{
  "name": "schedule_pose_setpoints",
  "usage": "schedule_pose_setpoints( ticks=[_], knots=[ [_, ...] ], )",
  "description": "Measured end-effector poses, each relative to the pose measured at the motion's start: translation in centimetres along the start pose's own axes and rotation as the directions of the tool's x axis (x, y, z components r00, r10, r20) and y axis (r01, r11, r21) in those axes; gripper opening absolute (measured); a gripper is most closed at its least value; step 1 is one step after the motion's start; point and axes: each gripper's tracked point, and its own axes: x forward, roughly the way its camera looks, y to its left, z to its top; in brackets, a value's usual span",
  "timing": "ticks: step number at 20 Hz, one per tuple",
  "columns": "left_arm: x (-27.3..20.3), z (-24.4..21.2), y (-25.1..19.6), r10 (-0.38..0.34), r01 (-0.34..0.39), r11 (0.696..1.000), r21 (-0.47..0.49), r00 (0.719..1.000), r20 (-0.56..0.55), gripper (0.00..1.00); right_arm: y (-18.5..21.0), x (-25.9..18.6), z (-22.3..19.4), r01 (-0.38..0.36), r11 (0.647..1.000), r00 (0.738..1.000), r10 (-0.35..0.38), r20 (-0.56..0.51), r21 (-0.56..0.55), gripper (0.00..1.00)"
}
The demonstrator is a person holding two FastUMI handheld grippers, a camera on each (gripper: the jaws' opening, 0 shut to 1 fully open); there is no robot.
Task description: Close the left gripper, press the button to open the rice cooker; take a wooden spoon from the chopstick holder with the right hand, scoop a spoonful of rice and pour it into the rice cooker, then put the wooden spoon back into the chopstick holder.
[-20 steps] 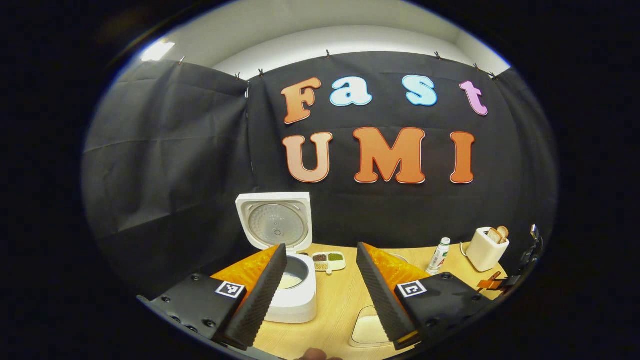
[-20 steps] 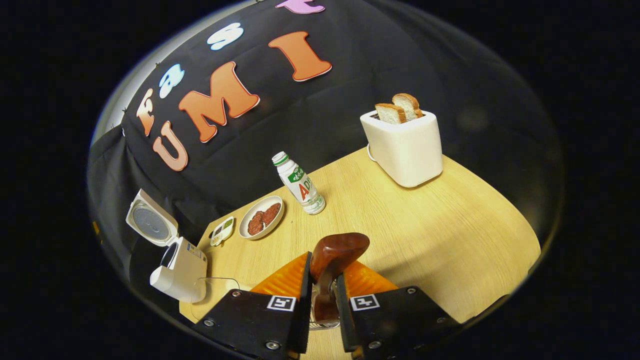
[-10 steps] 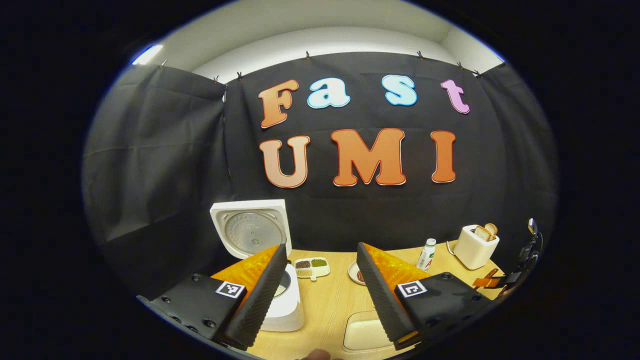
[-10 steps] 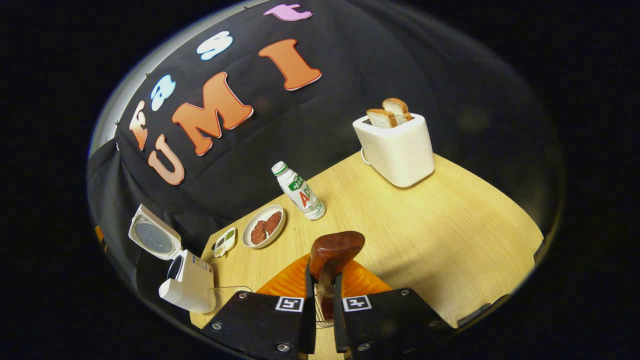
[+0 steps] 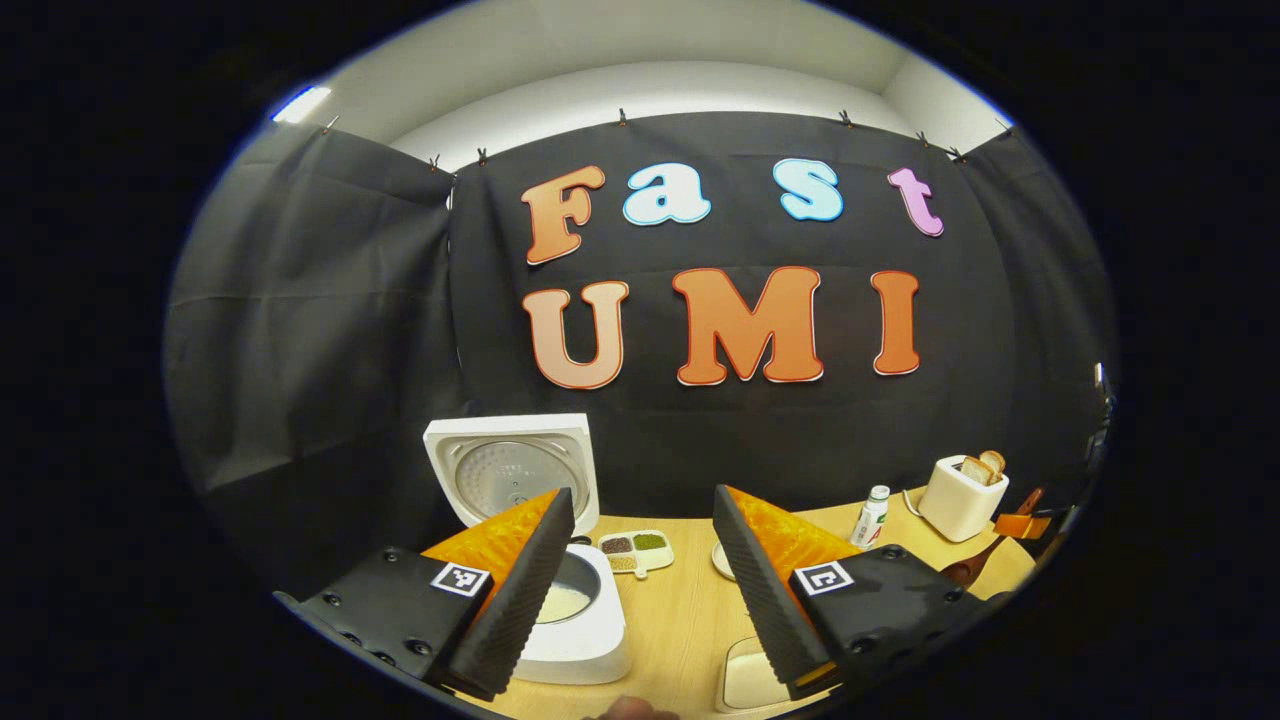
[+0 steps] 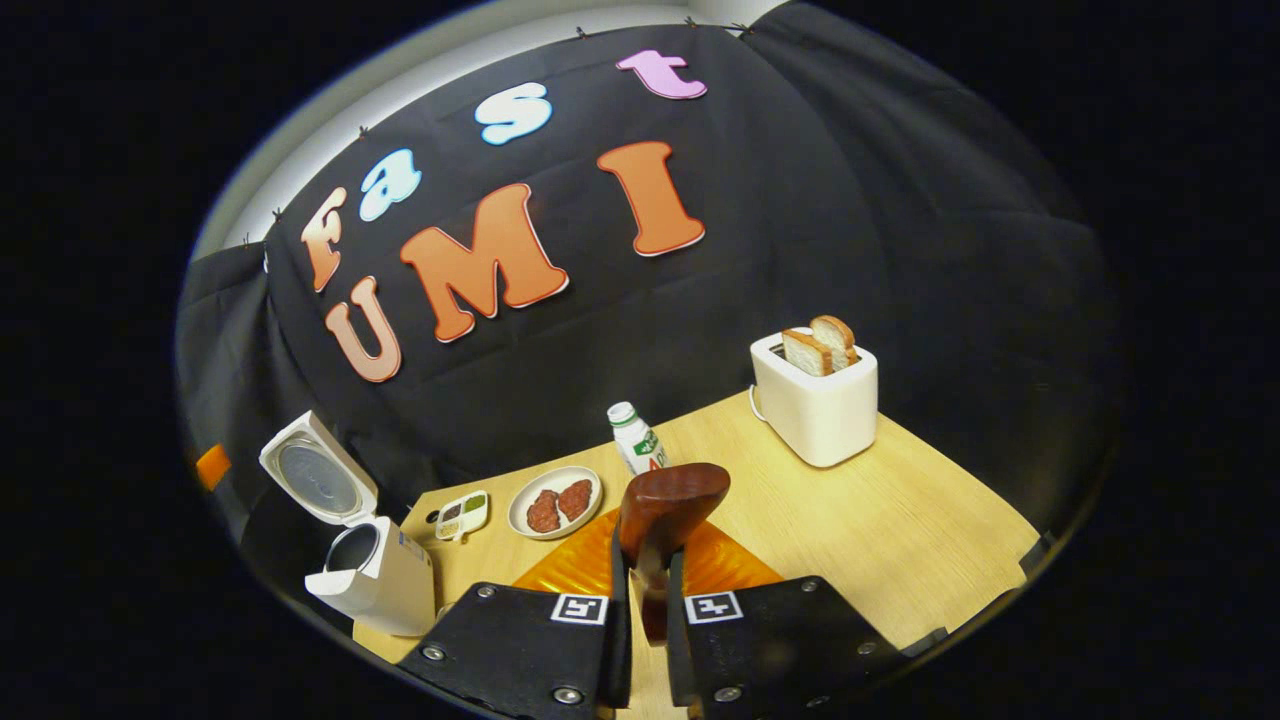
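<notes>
While the rice cooker (image 5: 560,600) stands lid-up with white rice in its pot, the left gripper (image 5: 640,560) hovers wide apart. The right gripper (image 6: 645,590) pinches the wooden spoon (image 6: 665,505) above the table (image 6: 900,520); its view shows patties on a plate (image 6: 555,500).

Table (image 6: 900,520): pale wood-grain top, smooth, matt. Wooden spoon (image 6: 668,505): dark reddish wood, polished, slight sheen on the bowl. Rice cooker (image 5: 585,640): white smooth plastic shell, inner lid (image 5: 503,470) looks like dimpled dull metal. Toaster (image 6: 818,408): white, smooth, satin finish. Bottle (image 6: 637,440): glossy plastic with printed wrap. Plate (image 6: 555,501): white, glossy, looks ceramic. Left gripper (image 5: 640,560): finger pads (image 5: 520,590) ribbed, matt.
</notes>
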Motion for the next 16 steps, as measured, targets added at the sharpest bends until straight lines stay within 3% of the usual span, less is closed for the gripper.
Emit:
schedule_pose_setpoints(
  ticks=[8, 16],
  knots=[
    [0.4, -2.9, 4.2, 0.008, -0.01, 0.999, -0.053, 0.999, -0.048, 0.95, 9.5, -1.2, -3.1, -0.136, 0.986, 0.989, 0.13, -0.066, -0.094, 0.14],
    [-0.5, -4.6, 9.0, 0.069, -0.074, 0.995, -0.062, 0.994, -0.081, 0.95, 11.3, 0.5, -8.7, -0.11, 0.95, 0.987, 0.07, -0.145, -0.293, 0.14]
  ],
)
